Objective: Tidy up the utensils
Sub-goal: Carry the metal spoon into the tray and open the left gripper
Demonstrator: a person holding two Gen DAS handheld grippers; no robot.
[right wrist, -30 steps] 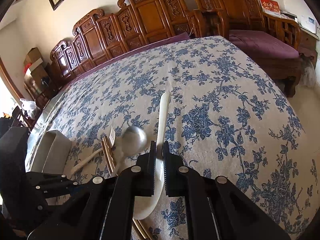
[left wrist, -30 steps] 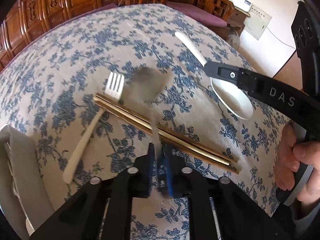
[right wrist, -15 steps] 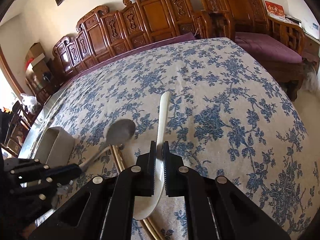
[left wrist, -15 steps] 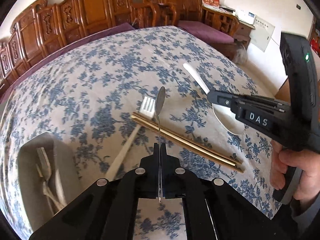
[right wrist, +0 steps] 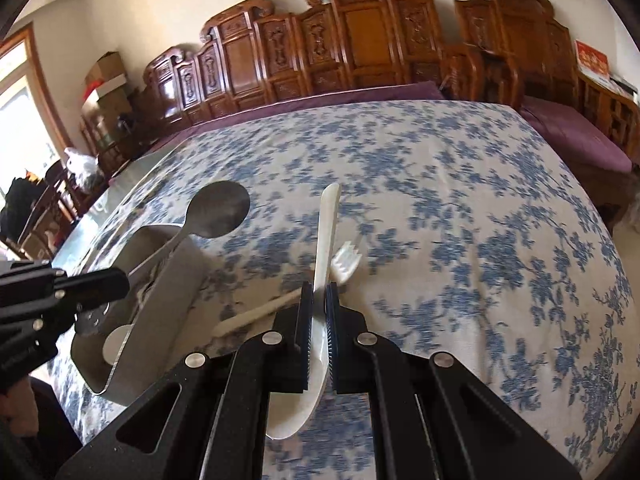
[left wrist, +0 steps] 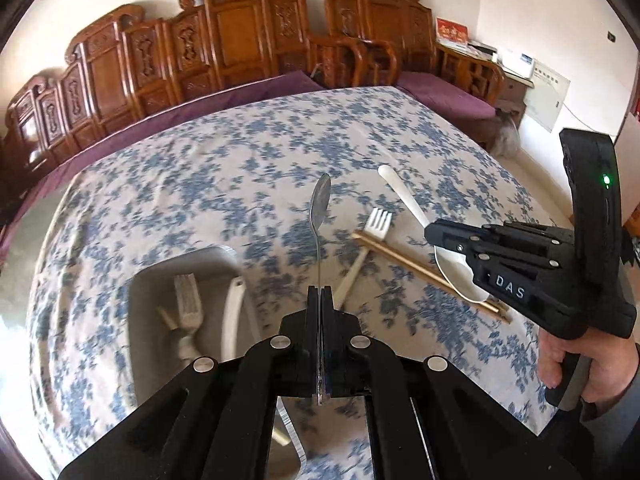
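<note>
Gripping metal spoon (left wrist: 320, 216) in clenched left gripper (left wrist: 319, 312), bowl pointing forward, tray (left wrist: 140, 304) lying below-left; right gripper (right wrist: 319, 308) clamping white spoon (right wrist: 326, 232).

Two spoons: one metal spoon (left wrist: 320, 204), one white spoon (left wrist: 404, 196). Two forks, maybe more: white fork (left wrist: 376, 226), tray fork (left wrist: 187, 300). One pair of chopsticks (left wrist: 416, 268).

Room bright with daylight entering from the window (right wrist: 20, 120) at far left, which is blown out white, glare washing the wall (left wrist: 560, 20); fisheye bends the carved wooden bench (left wrist: 240, 52) and blackens corners; motion blur smears the floral tablecloth (right wrist: 460, 240), while gripper bodies stay sharp.
</note>
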